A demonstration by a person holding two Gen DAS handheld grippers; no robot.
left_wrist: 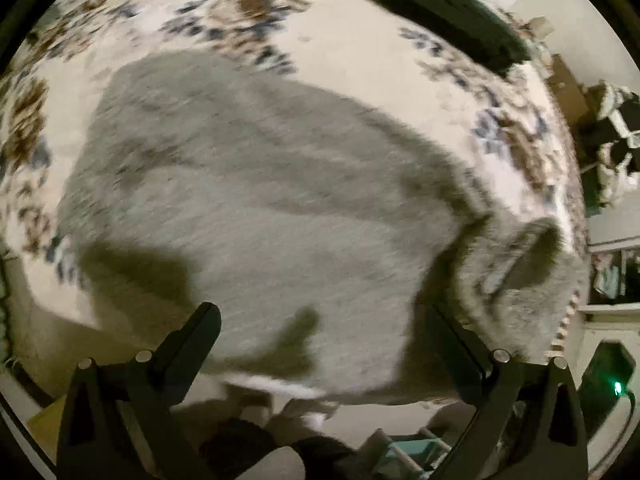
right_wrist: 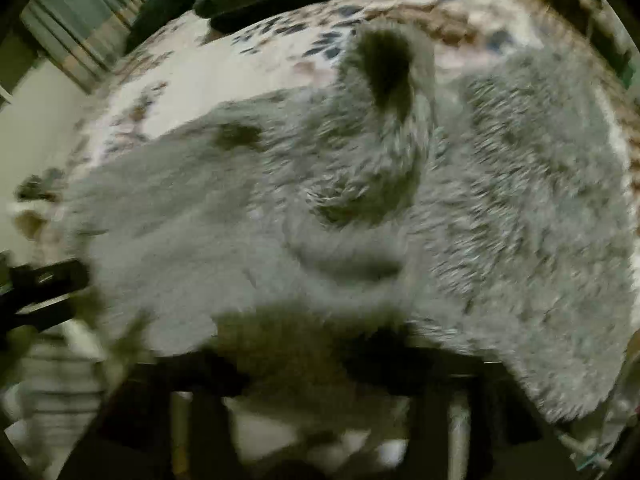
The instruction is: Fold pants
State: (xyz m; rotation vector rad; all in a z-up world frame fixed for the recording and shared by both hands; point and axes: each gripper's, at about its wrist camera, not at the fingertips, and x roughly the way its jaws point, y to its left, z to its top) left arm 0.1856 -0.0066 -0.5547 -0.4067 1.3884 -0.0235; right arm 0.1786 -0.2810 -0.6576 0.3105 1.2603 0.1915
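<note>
Left wrist view shows the left gripper [left_wrist: 320, 336] with its two black fingers [left_wrist: 192, 340] spread wide apart and nothing between them; they hover over the near edge of the pants [left_wrist: 256, 208], not pinching the cloth. The pants are grey and fuzzy and lie spread across a bed [left_wrist: 352, 52] covered in a pale sheet with blue and brown flowers. From this side the cloth lies mostly flat, with a few soft creases, and one rolled or open end [left_wrist: 536, 248] lifts up at the right. A dark folded garment [left_wrist: 444, 12] lies well apart at the far side of the bed.

The right wrist picture is heavily blurred. The right gripper [right_wrist: 320, 376] sits at the bottom of the frame under a bulge of grey cloth, and its fingers are lost in shadow and blur, so I cannot tell whether they are closed on the pants or not. Past them the pants [right_wrist: 520, 200] spread across the bed [right_wrist: 208, 76], with a raised hump and a dark opening [right_wrist: 384, 60] near the far edge. The other gripper shows as a dark shape at the left edge.

The job looks early: the cloth is bunched and uneven, with no neat fold visible. Straightening, folding and squaring up all seem left to do.
</note>
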